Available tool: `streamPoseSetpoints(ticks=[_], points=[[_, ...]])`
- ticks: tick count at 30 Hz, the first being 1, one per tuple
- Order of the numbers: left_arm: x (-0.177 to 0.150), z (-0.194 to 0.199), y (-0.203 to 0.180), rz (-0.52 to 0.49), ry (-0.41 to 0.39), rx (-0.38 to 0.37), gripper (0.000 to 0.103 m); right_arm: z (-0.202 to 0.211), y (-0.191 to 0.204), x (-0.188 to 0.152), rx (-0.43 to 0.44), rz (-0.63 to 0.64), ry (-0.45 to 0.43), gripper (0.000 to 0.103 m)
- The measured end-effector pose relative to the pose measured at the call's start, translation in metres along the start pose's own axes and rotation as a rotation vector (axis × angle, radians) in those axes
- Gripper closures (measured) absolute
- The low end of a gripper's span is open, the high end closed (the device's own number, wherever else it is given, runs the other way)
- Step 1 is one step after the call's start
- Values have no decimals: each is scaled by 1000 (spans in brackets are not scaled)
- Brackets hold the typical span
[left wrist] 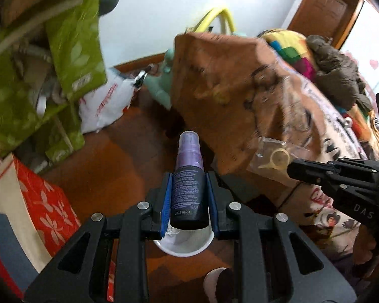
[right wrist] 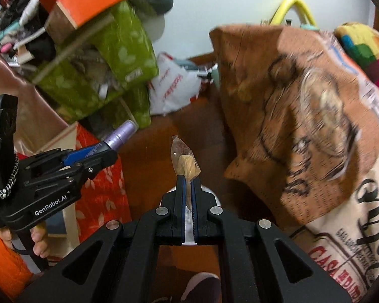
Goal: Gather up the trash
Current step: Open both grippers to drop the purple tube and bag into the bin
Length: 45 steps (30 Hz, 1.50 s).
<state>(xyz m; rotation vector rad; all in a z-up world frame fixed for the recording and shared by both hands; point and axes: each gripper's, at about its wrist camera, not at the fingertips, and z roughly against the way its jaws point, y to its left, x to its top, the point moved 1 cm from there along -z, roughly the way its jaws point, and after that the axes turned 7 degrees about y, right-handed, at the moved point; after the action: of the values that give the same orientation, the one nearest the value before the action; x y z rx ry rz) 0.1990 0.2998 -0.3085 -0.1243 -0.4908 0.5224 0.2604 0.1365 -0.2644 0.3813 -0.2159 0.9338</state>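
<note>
My left gripper point(left wrist: 189, 189) is shut on a small dark spray bottle point(left wrist: 188, 192) with a purple cap, held in the air above a white cup point(left wrist: 189, 248). The bottle also shows in the right wrist view point(right wrist: 113, 140), in the left gripper point(right wrist: 101, 156). My right gripper point(right wrist: 188, 189) is shut on a small clear plastic wrapper point(right wrist: 184, 160) with something yellowish inside. The same wrapper point(left wrist: 273, 156) shows in the left wrist view at the tip of the right gripper point(left wrist: 294, 169).
A large brown printed bag point(left wrist: 230, 85) stands right of centre on the wooden floor point(left wrist: 118, 156). Green fabric boxes point(left wrist: 70, 40), a white plastic bag point(left wrist: 106, 103) and a red flowered bag point(left wrist: 45, 202) crowd the left. A bed with clothes point(left wrist: 336, 73) lies at the right.
</note>
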Motion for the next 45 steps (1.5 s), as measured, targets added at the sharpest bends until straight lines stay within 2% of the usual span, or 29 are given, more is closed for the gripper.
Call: streamPoseSetpoints(ticks=[10,18,21,22,25,26,32,36,45], points=[[-38,-61,41,129,131,7,78,-83,9,-10,43,0,204,99],[-59,-89,55,204,192,-13,78,-107,9,-11,59,8,282,98],[-60,-95,54,212,202,-23,78,-116,3,-11,97,-28,344,92],[-60,-97,52,209,205,-24,78,-117,0,-11,98,-38,349,86],[-58,-102,44,191,217,-27,78,-114,-2,-14,79,-39,337,70],[-58,-103,43,185,221,-30,78,-111,-2,-14,68,-33,327,69],[-50,-110,20,125,246,-25,77,-98,-1,-16,11,22,295,69],[-47,-106,11,102,242,-8,74,-87,1,-18,-10,52,273,69],[-42,-68,-3,75,185,25,73,-52,2,-21,-33,86,197,69]])
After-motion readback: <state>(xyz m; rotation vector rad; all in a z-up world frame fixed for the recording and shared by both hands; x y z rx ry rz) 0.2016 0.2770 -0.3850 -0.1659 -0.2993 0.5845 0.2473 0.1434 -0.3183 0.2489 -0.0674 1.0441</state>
